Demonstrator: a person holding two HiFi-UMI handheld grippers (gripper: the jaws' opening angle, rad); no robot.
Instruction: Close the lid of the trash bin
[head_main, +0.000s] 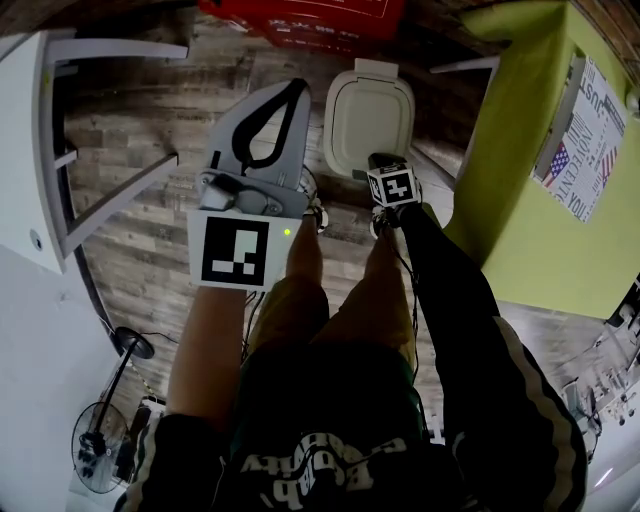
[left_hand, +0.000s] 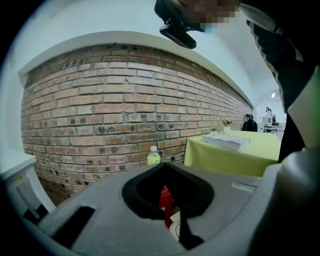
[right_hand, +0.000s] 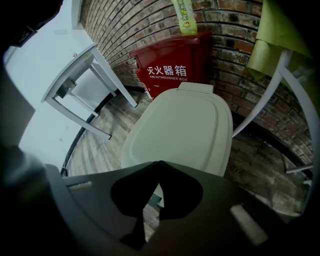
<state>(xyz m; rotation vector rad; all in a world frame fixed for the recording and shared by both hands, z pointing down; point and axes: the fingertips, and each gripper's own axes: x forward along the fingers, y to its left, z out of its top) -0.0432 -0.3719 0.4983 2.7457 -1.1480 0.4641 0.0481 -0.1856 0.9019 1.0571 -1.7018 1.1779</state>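
Lid (right_hand: 185, 130) lies shut just beyond right gripper (right_hand: 160, 163), whose jaws meet empty; left gripper (left_hand: 163, 165) likewise closed.

We've got a brick wall (left_hand: 125, 110) running along the back, and at its foot a red fire extinguisher box (right_hand: 172, 70) stands on the wood floor (head_main: 140, 260). On the box's top sits a green bottle (right_hand: 184, 17), upright. At the floor's left side we see a white table (right_hand: 80, 75). On the right is a table under a yellow-green cloth (head_main: 510, 160), with printed paper (head_main: 580, 135) near its right edge. In the head view's lower left corner there's a fan (head_main: 100, 450).
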